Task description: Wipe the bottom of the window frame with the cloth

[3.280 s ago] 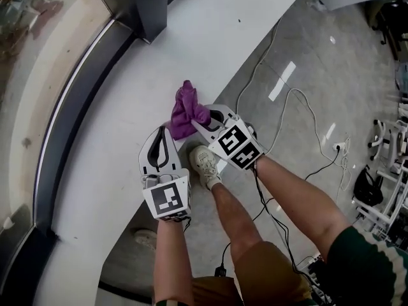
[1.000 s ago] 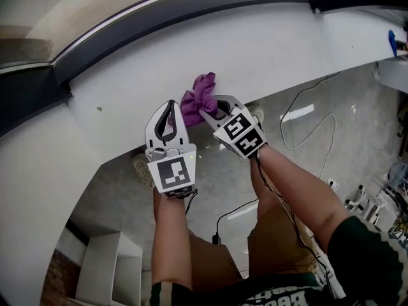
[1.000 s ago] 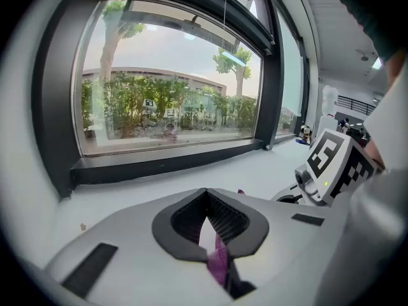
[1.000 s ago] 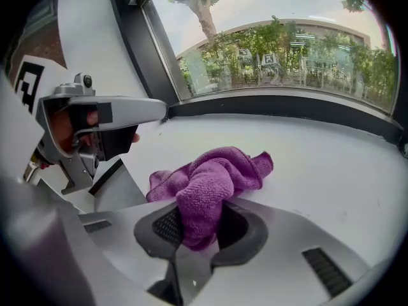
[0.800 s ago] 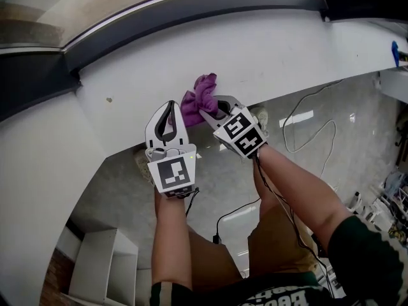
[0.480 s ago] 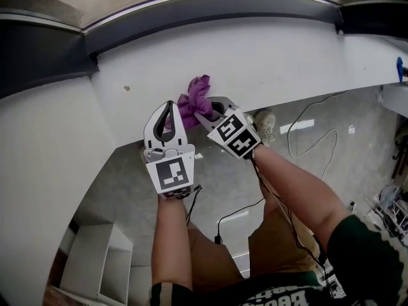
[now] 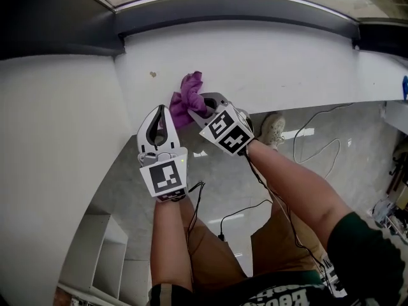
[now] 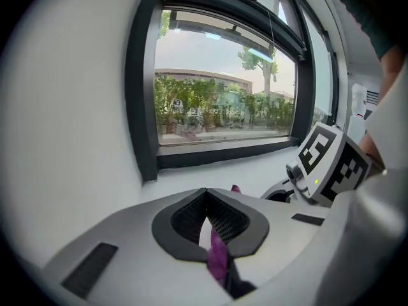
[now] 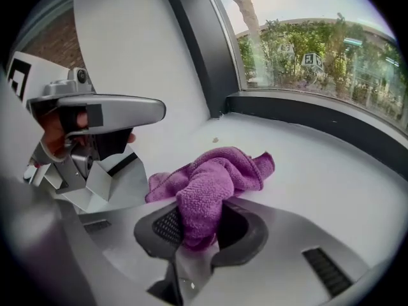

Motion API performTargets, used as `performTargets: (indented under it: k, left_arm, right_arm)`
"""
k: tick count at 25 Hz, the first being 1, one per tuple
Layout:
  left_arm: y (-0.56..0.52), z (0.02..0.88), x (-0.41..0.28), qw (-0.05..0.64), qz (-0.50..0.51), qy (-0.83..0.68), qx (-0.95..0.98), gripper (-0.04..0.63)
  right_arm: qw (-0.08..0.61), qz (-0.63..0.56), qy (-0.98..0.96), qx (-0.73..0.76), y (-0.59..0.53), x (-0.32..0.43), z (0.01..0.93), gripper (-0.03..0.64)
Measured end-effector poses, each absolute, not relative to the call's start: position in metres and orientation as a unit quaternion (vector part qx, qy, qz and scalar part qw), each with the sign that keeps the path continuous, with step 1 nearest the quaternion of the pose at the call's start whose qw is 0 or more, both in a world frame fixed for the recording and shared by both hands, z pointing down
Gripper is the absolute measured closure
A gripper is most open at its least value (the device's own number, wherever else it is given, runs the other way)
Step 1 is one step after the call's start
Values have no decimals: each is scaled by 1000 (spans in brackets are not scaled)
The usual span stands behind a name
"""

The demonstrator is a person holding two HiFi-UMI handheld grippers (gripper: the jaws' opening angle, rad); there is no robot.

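Observation:
A crumpled purple cloth (image 7: 187,96) lies on the white sill (image 7: 287,62) below the dark bottom rail of the window frame (image 7: 242,8). My right gripper (image 7: 195,105) is shut on the cloth's near end, and the cloth (image 9: 213,177) bulges out between its jaws (image 9: 194,231). Just left of it, my left gripper (image 7: 159,110) hovers over the sill's front edge with its jaws together. In the left gripper view (image 8: 205,195) only a purple sliver shows in the slit behind the tips. The frame's rail (image 8: 223,155) and its left upright run across ahead.
A white wall (image 7: 51,139) meets the sill at the left, forming a corner by the frame's upright (image 9: 204,50). A small speck (image 7: 153,75) sits on the sill near the cloth. Below are the grey floor, cables (image 7: 319,146), a shoe (image 7: 274,127) and a white shelf unit (image 7: 108,260).
Both grippers and the cloth have slid left along the sill toward the corner at the wall. The right gripper has kept its hold on the cloth; the left has stayed shut.

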State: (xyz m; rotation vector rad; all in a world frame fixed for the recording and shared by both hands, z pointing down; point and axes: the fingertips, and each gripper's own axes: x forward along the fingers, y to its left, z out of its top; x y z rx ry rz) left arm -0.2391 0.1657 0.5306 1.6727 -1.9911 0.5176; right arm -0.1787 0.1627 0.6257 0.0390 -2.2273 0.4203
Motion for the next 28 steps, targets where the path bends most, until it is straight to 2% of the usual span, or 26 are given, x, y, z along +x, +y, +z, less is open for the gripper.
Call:
performTargets:
  k: [12,28]
  left_arm:
    - [208,525,-289,261,185,-762,564,588]
    - [208,529,-303,273,172,-765,557,588]
  right_arm:
    - [413,163,-895,-36,204,-255,624,518]
    - [408,134,-897,-106,225,-288,618,518]
